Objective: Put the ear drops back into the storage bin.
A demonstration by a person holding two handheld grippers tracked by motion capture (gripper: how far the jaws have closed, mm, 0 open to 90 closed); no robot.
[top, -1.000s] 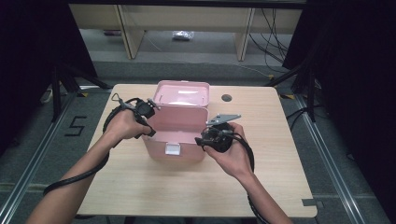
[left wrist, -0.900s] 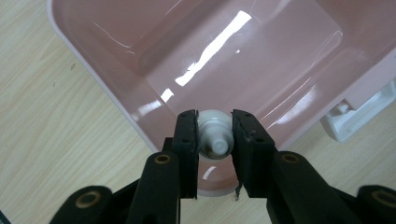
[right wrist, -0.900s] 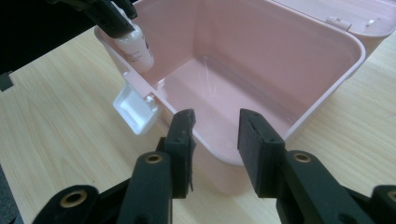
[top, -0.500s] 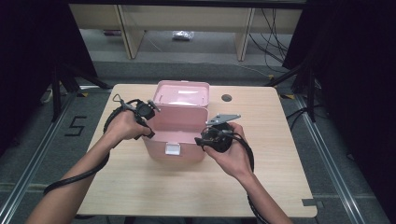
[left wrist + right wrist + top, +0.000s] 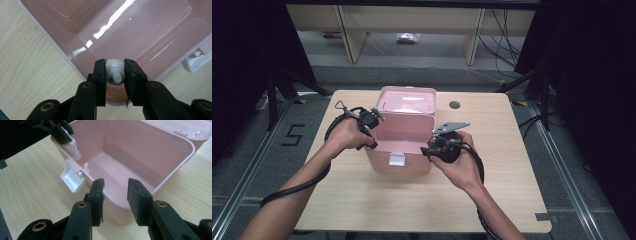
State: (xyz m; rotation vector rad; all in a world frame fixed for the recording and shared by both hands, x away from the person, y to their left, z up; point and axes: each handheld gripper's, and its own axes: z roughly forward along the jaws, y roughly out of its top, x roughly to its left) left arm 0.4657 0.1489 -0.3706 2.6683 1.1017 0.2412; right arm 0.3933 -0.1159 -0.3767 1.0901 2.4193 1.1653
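Left tongs (image 5: 114, 75) clamping white bottle (image 5: 114, 71) (axis tilted, base into pink box (image 5: 150, 157)), right tongs (image 5: 115, 192) parted

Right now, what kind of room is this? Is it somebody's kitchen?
Probably not a kitchen; it looks like a lab or workshop for recording. A lone wooden table stands on grey carpet floor with tape marks, dark tripod legs beside it, and loose cables trailing past plain shelving behind.
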